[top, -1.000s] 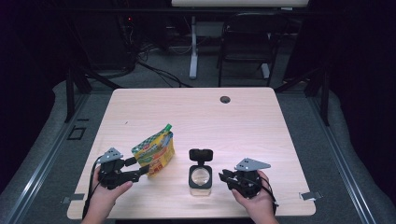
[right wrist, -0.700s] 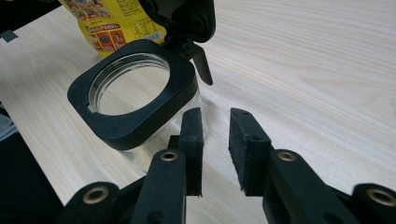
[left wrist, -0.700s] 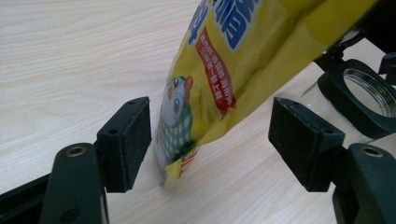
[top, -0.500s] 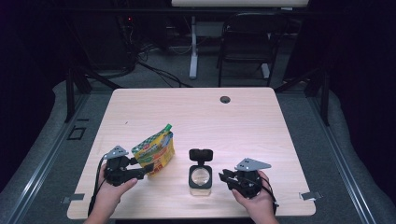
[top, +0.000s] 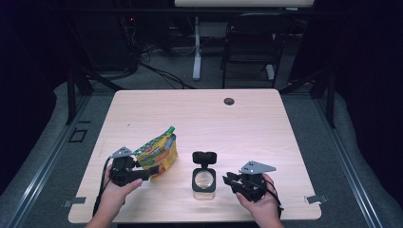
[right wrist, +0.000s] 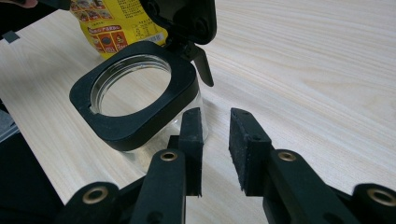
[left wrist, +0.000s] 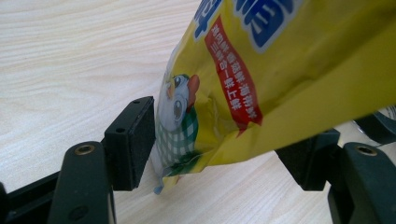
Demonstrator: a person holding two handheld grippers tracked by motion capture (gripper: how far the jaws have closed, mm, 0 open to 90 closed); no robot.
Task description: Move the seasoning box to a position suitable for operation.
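Observation:
A yellow snack bag (top: pixel 160 149) with a green top corner stands tilted at the table's front left. My left gripper (top: pixel 151 172) reaches its lower edge from the left. In the left gripper view the bag (left wrist: pixel 289 84) hangs between the wide-apart jaws, its bottom corner on the table; the left pad (left wrist: pixel 133 140) sits just beside it without clearly pressing. A clear square jar (top: pixel 204 181) with a black rim and its flip lid (top: pixel 204 157) raised stands at front centre. My right gripper (top: pixel 228 179) points at it from the right. Its jaws (right wrist: pixel 215 116) stand a little apart and empty, just short of the jar (right wrist: pixel 140 122).
The pale wooden table (top: pixel 247 133) has a round cable hole (top: pixel 229 101) near its far edge. A dark chair (top: pixel 256 42) and floor cables sit beyond it. Both hands rest close to the front edge.
My left gripper has shifted slightly right, so its jaws now flank the bag's lower corner. The right gripper, jar and bag keep their places.

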